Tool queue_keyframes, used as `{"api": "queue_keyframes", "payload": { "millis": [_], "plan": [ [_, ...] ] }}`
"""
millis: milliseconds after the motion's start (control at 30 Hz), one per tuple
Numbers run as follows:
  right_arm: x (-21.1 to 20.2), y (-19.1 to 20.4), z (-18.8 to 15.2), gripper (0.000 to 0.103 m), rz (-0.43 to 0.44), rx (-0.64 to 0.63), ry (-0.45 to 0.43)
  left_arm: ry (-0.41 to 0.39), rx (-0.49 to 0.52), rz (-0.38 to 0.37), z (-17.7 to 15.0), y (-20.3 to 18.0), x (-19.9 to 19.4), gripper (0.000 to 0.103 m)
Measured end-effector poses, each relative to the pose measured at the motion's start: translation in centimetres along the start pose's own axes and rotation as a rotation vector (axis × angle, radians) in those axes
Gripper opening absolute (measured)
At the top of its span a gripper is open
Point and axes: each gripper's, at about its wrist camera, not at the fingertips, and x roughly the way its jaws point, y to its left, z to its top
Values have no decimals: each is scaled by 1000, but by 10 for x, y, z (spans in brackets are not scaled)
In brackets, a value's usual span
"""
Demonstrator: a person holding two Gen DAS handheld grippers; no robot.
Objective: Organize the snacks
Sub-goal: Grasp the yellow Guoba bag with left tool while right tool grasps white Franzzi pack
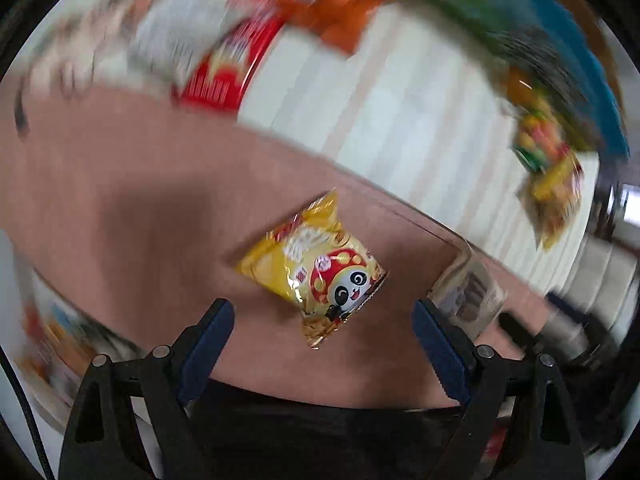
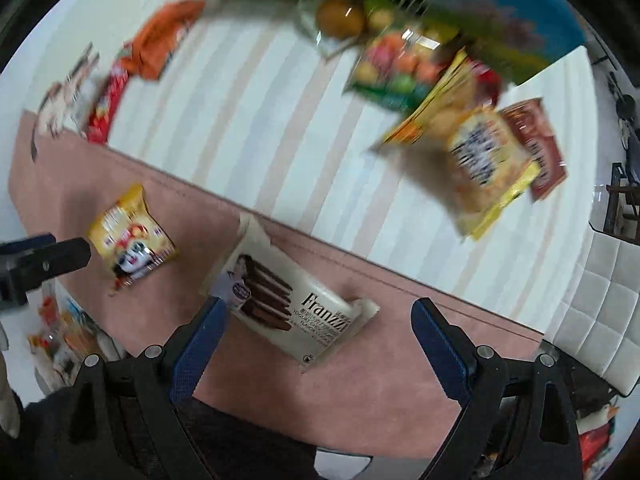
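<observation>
The left gripper [image 1: 324, 320] stands spread wide over a pink mat [image 1: 120, 200], holding nothing; a yellow panda snack packet [image 1: 316, 268] lies flat on the mat just beyond its blue-padded fingers [image 1: 208, 344]. Only the right wrist view shows the cream Franzzi biscuit pack [image 2: 288, 300] whole, lying on the mat right of the panda packet; the left view catches just its end at the right finger. The right gripper [image 2: 316, 320] also gapes, empty, with the Franzzi pack partly between its fingers and not pressed by either.

Beyond the mat runs a pale striped tabletop [image 2: 260, 120]. Far left lie an orange bag [image 2: 160, 40] and a red pack [image 2: 104, 108]; far right sit a yellow bag [image 2: 484, 164] and a brown pack [image 2: 536, 140]. All far snacks are badly smeared by blur, their labels unreadable. A white quilted seat [image 2: 592, 312] is cut off at the right edge.
</observation>
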Motion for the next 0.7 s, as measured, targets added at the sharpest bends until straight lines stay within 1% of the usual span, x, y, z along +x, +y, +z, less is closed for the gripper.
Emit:
{"api": "queue_keyframes", "payload": {
  "millis": [67,100,167,267,300,333,400,500,600,667,700],
  "plan": [
    [15,5,-1,95,5,-11,20,29,-92,-45,7,8,14,91],
    [20,7,-1,95,10,-24,31,39,-114,-45,10,9,20,91],
    [29,14,-2,95,9,-69,53,55,-133,-32,16,7,30,91],
    [45,28,-4,95,-27,-182,103,71,-128,47,23,2,45,88],
    [49,31,-4,95,-39,-211,114,81,-117,67,24,-1,52,86],
    [54,34,-5,95,-54,-236,127,95,-109,90,24,-2,58,79],
    [62,38,-7,95,-70,-272,147,108,-90,101,23,-5,64,79],
    [71,41,-8,95,-73,-292,161,99,-21,129,18,-13,69,75],
    [74,39,-10,94,-61,-265,150,66,79,180,11,-25,69,75],
    [76,34,-12,87,-32,-212,143,45,137,211,6,-33,71,75],
    [77,30,-11,87,-6,-175,149,34,167,229,3,-37,72,75]
  ]
}}
